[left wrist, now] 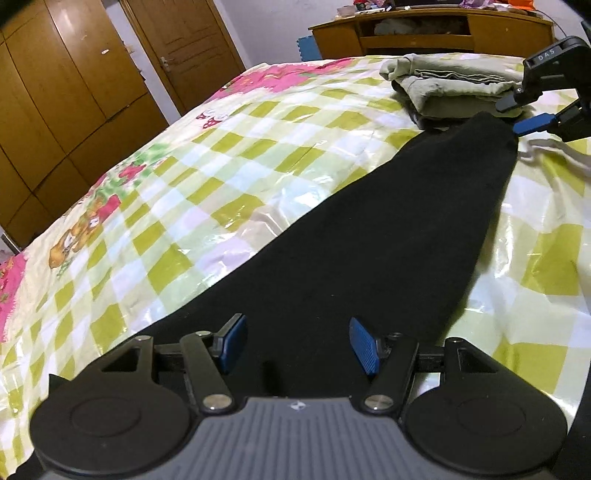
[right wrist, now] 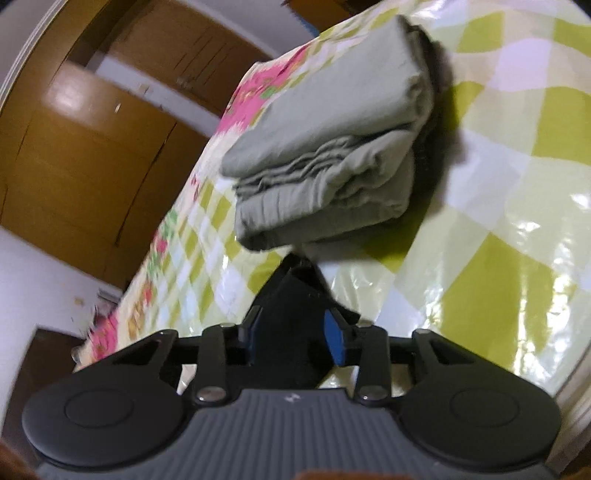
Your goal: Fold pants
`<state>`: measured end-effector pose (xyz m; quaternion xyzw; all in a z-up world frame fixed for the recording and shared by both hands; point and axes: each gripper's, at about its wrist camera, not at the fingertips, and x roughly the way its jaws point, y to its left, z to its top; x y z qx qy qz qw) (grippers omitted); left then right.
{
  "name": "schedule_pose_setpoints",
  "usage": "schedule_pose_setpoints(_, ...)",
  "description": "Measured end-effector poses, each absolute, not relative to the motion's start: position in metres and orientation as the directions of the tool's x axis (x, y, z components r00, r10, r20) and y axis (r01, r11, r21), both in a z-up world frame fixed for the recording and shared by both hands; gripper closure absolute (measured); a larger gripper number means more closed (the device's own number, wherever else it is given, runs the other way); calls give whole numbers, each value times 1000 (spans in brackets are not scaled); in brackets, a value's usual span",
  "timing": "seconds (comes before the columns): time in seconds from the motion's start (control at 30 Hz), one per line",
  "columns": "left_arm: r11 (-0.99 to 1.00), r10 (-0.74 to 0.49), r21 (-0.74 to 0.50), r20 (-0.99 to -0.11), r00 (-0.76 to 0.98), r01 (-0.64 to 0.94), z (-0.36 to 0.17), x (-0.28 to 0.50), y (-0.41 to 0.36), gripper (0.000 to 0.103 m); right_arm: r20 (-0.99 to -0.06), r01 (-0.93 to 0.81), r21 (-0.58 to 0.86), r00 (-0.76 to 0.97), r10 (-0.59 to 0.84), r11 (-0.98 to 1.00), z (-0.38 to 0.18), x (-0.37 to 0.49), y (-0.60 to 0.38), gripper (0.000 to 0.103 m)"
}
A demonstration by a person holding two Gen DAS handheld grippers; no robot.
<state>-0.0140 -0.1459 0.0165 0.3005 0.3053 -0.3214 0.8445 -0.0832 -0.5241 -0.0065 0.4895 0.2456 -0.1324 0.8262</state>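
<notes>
The black pants (left wrist: pixel 388 229) lie stretched in a long band across the bed (left wrist: pixel 221 177), running from the left claw (left wrist: pixel 297 343) at the near end to the right claw (left wrist: pixel 524 114) at the far end. At the near end the dark cloth passes between the left claw's blue pads (left wrist: pixel 364 345), which stand wide apart; whether they press on it cannot be told. In the right wrist view the right claw (right wrist: pixel 295 332) is narrow, with a bunched black corner of the pants (right wrist: pixel 295 295) clamped between its pads. Just beyond that corner sits 1 folded grey-green garment (right wrist: pixel 325 147), stacked on a dark item beneath it. The bed carries a glossy green-and-white checked cover with pink prints. Behind it stand a wooden wardrobe (left wrist: pixel 55 92), a wooden door (left wrist: pixel 184 48) and a wooden desk (left wrist: pixel 424 33).
</notes>
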Motion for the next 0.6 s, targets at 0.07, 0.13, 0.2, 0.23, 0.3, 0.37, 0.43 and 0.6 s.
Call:
schedule_pose_setpoints(0.07, 610, -364, 306, -712, 601, 731, 15, -15, -149, 29, -560, 492, 710, 828, -21, 504, -4, -85, -525, 63)
schedule_pose_setpoints(0.13, 606, -368, 303, -713, 596, 736, 14, -16, -150, 29, -570, 503, 704, 822, -25, 502, -6, -85, -530, 58)
schedule_pose_setpoints(0.2, 601, -373, 301, -714, 593, 740, 14, -18, -151, 29, -598, 510, 703, 801, 26, 496, -11, -80, -532, 56)
schedule_pose_setpoints(0.23, 600, -374, 301, -713, 593, 741, 14, -18, -152, 29, -605, 507, 698, 795, 37, 505, -13, -78, -530, 56)
schedule_pose_setpoints(0.3, 603, -375, 299, -713, 593, 740, 14, -17, -152, 29, -599, 491, 697, 800, 48, 522, -12, -77, -526, 56)
schedule_pose_setpoints(0.37, 605, -374, 296, -714, 592, 739, 13, -17, -152, 29, -590, 471, 686, 806, 47, 554, -7, -76, -522, 56)
schedule_pose_setpoints(0.43, 604, -374, 295, -715, 590, 740, 12, -17, -152, 29, -580, 444, 680, 813, 57, 584, -3, -73, -520, 57)
schedule_pose_setpoints(0.6, 606, -376, 290, -717, 588, 741, 12, -16, -152, 29, -564, 405, 667, 823, 69, 626, 5, -66, -520, 94)
